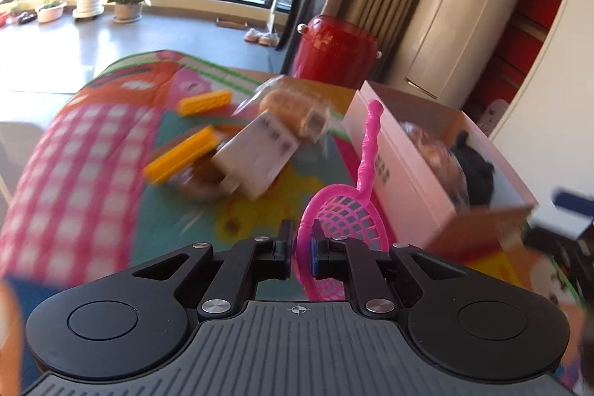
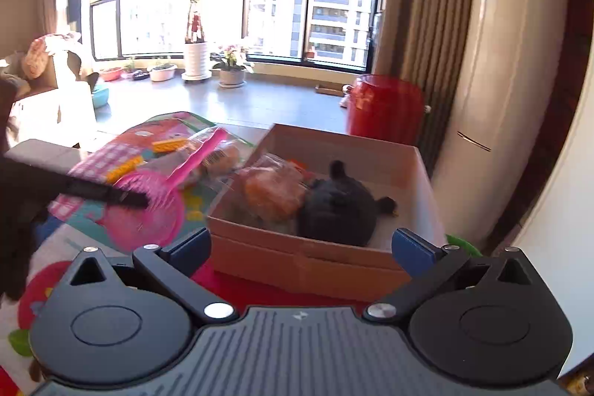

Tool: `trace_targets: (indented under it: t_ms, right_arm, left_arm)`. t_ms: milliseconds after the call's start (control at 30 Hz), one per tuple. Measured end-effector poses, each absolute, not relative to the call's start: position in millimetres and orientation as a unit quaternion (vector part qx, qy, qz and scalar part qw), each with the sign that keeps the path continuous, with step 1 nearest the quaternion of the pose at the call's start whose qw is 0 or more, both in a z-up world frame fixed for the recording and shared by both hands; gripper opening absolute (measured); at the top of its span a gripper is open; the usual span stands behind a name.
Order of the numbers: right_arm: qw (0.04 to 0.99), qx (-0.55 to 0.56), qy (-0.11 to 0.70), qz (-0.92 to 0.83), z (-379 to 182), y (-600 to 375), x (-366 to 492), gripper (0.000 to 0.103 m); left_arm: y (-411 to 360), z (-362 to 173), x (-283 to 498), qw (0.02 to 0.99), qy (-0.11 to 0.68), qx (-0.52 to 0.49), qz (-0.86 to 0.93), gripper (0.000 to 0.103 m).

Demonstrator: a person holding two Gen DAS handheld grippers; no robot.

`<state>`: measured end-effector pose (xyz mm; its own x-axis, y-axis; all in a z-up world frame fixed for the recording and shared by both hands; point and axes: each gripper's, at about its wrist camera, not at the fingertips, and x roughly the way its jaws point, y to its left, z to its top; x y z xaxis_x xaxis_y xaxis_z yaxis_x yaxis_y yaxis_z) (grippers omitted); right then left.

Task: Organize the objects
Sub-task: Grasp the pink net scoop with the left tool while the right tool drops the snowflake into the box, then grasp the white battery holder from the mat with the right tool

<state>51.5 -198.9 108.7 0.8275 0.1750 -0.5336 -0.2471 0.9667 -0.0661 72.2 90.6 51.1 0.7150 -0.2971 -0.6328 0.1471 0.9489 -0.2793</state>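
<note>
- The task looks partly done: the cardboard box [image 2: 371, 151], at centre right of the right wrist view, already holds a bagged orange item [image 2: 273, 192] and a dark plush toy [image 2: 338, 206], lying side by side and touching.
- The rest of the box floor, toward its far wall, is bare, so there seems to be room for more.
- The left gripper [image 1: 300, 249] has its fingers nearly together, pinching the rim of the pink toy racket [image 1: 343, 210]. The racket sits at lower centre of the left wrist view, its handle pointing up along the box's near side wall.
- The racket is not yet in the box; it appears lifted just beside it, left of the box in the right wrist view.
- The right gripper [image 2: 300, 247] is spread wide and holds nothing, facing the box's front wall.
- Left to sort on the colourful mat [image 1: 74, 151], in the middle of the left wrist view: two yellow blocks [image 1: 182, 154], a white carton [image 1: 256, 151] and bagged bread [image 1: 293, 106], all blurred.
</note>
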Motion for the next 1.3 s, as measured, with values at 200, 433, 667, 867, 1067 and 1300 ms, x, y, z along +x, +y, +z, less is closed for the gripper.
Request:
trace_targets:
  t_ms: [200, 433, 667, 867, 1067, 1300]
  right_arm:
    - [0.94, -0.058, 0.285, 0.179, 121, -148, 80, 0.103]
    - [0.911, -0.036, 0.349, 0.218, 127, -62, 162, 0.103]
    - [0.891, -0.09, 0.401, 0.194, 91, 28, 274, 0.103]
    - [0.871, -0.121, 0.446, 0.166, 57, 60, 332, 0.069]
    - [0.837, -0.121, 0.495, 0.198, 56, 43, 315, 0.043]
    - [0.801, -0.143, 0.523, 0.255, 59, 11, 225, 0.043]
  left_arm:
    - [156, 50, 6, 0.92, 0.361, -0.133, -0.071, 0.011]
    - [189, 39, -11, 0.919, 0.349, -0.177, -0.051, 0.011]
    - [205, 34, -8, 0.92, 0.334, -0.197, -0.043, 0.011]
    - [212, 32, -6, 0.919, 0.331, -0.207, -0.048, 0.011]
    - [214, 28, -2, 0.917, 0.326, -0.222, -0.056, 0.011]
    - [210, 25, -1, 0.916, 0.325, -0.226, -0.062, 0.011]
